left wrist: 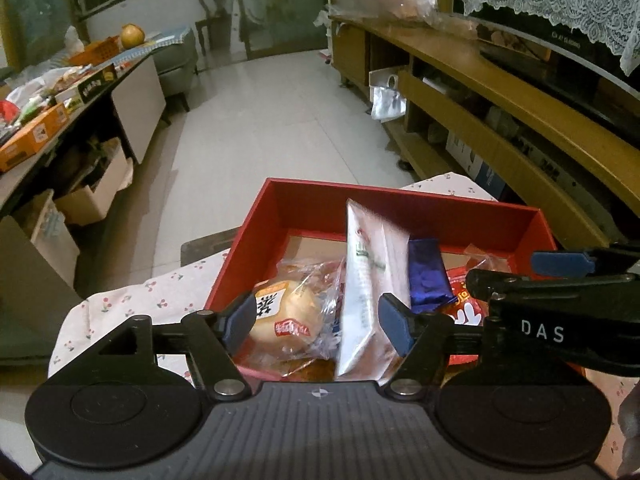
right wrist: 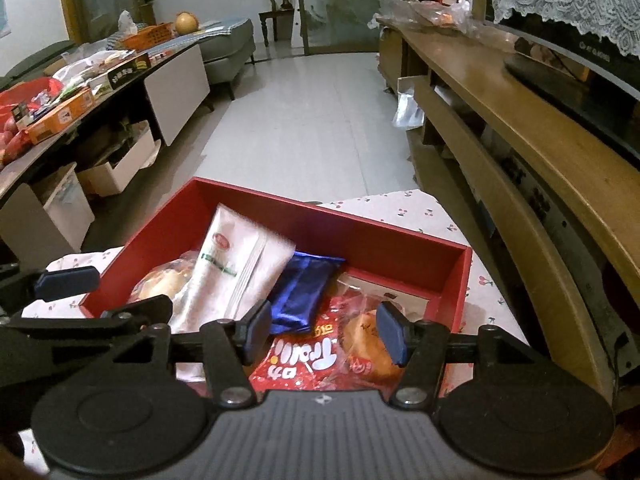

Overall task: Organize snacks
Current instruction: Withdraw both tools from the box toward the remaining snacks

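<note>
A red box (left wrist: 320,204) (right wrist: 384,248) sits on a cherry-print cloth and holds several snacks. A wrapped bun (left wrist: 286,316) (right wrist: 164,282) lies at its left. A white packet (left wrist: 366,276) (right wrist: 236,268) leans upright in the middle. A blue packet (left wrist: 426,276) (right wrist: 302,290) lies beside it. A red Korean-lettered bag (right wrist: 308,356) (left wrist: 466,308) and a wrapped brown cake (right wrist: 370,348) lie at the right. My left gripper (left wrist: 318,322) is open over the bun and white packet. My right gripper (right wrist: 324,334) is open over the red bag and cake.
A long wooden TV cabinet (left wrist: 520,92) (right wrist: 520,128) runs along the right. A cluttered table (left wrist: 48,120) (right wrist: 80,96) with boxes stands at the left. Tiled floor (left wrist: 260,120) lies beyond the box. The cloth (right wrist: 420,212) (left wrist: 132,300) covers the small table under the box.
</note>
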The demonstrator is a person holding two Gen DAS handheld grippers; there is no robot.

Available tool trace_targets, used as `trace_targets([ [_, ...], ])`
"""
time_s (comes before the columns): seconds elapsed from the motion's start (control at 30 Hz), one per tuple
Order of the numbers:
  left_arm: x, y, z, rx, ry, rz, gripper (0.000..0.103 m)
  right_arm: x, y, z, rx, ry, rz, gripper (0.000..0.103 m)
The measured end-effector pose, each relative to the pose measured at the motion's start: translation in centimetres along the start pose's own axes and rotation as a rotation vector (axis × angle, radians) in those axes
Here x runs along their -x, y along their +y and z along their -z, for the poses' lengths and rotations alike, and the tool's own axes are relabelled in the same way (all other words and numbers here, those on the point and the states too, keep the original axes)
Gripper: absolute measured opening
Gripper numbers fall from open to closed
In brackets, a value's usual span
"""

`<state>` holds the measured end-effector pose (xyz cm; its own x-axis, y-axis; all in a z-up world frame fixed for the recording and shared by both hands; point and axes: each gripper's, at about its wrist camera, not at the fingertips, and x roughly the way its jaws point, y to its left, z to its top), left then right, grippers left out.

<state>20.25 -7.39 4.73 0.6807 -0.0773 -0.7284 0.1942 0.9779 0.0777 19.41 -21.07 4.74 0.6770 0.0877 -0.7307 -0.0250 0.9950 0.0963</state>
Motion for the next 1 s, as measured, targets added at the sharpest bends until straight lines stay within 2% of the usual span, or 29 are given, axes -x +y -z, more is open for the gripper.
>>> trace_targets([
  [0.17,0.7,1.1,0.6,0.034,0.016,0.019,0.077,0.9,0.7,0.4,0.014,0.000,-0.022,0.073],
  [0.57,3.0,4.2,3.5,0.055,0.053,0.001,0.079,3.7,4.1,3.3,0.082,0.033,-0.110,0.075],
  [0.8,3.3,7.3,5.7,0.107,0.110,-0.008,0.080,4.1,6.2,5.4,0.122,0.084,-0.151,0.076],
  [1.0,2.2,9.7,7.7,0.152,0.188,-0.009,0.081,3.4,7.8,6.1,0.158,0.122,-0.174,0.077],
])
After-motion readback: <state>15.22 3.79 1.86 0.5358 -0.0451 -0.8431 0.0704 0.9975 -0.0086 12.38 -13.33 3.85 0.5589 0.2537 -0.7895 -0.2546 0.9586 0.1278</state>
